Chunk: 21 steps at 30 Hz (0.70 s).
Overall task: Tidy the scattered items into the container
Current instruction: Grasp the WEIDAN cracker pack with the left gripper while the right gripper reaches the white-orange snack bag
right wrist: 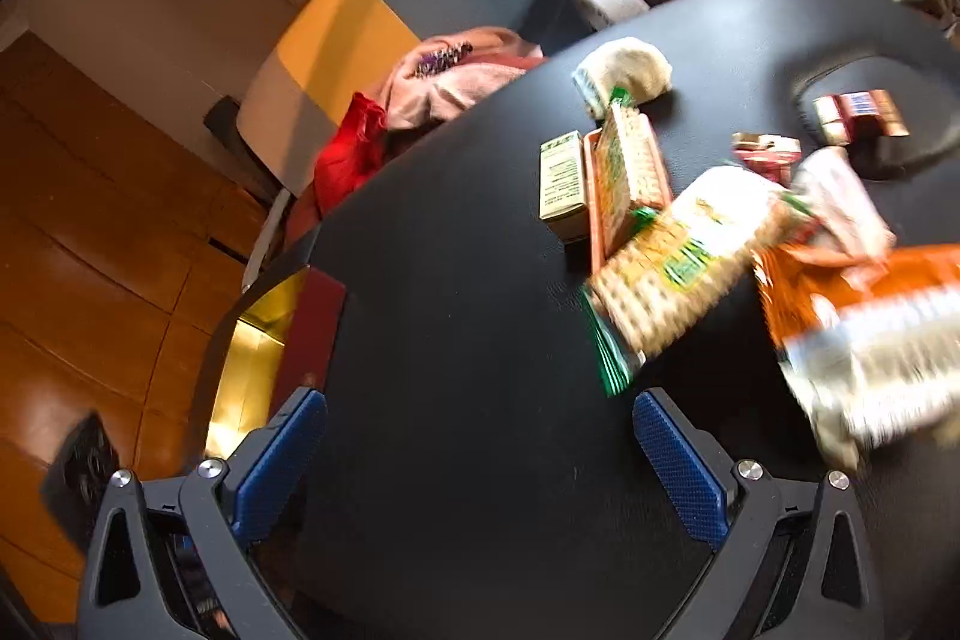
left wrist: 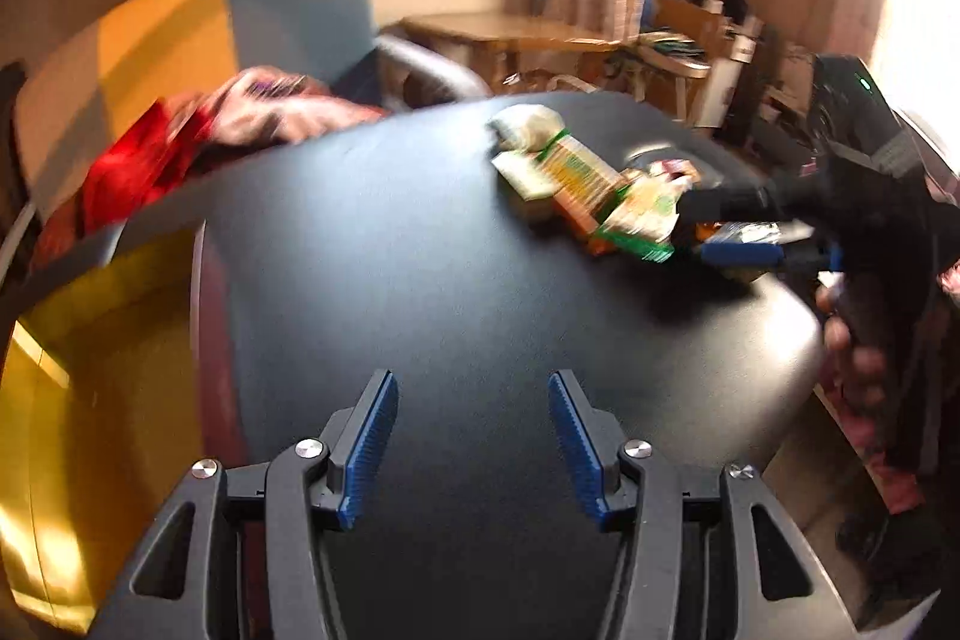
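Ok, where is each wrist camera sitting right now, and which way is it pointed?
Left wrist: low over the black table, looking across it at the snack pile; its own open jaws show, plus the right gripper reaching in at the pile.
Right wrist: above the table, angled down, green cracker pack ahead; own open jaws show.
Shared: table, cracker pack, small box, blue chair.

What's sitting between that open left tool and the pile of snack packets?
Nothing: in the left wrist view only bare black table lies between the left tool and the snack packets.
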{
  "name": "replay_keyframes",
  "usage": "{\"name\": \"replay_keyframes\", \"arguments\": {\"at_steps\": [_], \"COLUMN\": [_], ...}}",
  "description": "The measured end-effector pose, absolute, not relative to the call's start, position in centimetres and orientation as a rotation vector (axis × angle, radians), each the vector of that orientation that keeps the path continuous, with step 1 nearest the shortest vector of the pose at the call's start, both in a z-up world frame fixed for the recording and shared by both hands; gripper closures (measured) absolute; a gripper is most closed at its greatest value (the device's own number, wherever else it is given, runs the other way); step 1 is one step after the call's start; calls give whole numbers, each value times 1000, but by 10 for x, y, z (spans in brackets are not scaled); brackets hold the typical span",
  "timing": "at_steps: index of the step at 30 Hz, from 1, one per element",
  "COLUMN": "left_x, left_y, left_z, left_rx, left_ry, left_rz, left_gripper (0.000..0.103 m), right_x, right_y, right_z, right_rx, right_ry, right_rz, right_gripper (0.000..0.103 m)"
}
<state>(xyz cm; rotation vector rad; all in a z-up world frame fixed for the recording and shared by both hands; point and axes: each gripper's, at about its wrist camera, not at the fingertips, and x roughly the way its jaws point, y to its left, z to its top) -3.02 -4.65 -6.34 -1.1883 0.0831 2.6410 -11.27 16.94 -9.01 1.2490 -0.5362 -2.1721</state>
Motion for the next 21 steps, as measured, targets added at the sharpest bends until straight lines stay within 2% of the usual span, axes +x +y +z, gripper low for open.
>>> {"name": "replay_keyframes", "arguments": {"at_steps": [10, 17, 21], "left_x": [-99, -133, -150], "left_y": [32, 76, 94], "left_z": [-56, -75, -89], "left_rx": [-1132, -1146, -1161], "left_ry": [148, 235, 315], "left_rz": [2438, 2331, 2280], "left_gripper": [50, 50, 50], "right_x": [-63, -72, -73], "right_y": [249, 282, 289], "right_z": [-77, -79, -81], "right_rx": [1227, 1207, 1210], "right_ry": [-569, -729, -762], "right_rz": [-2437, -2489, -2489], "right_gripper": [0, 0, 0]}}
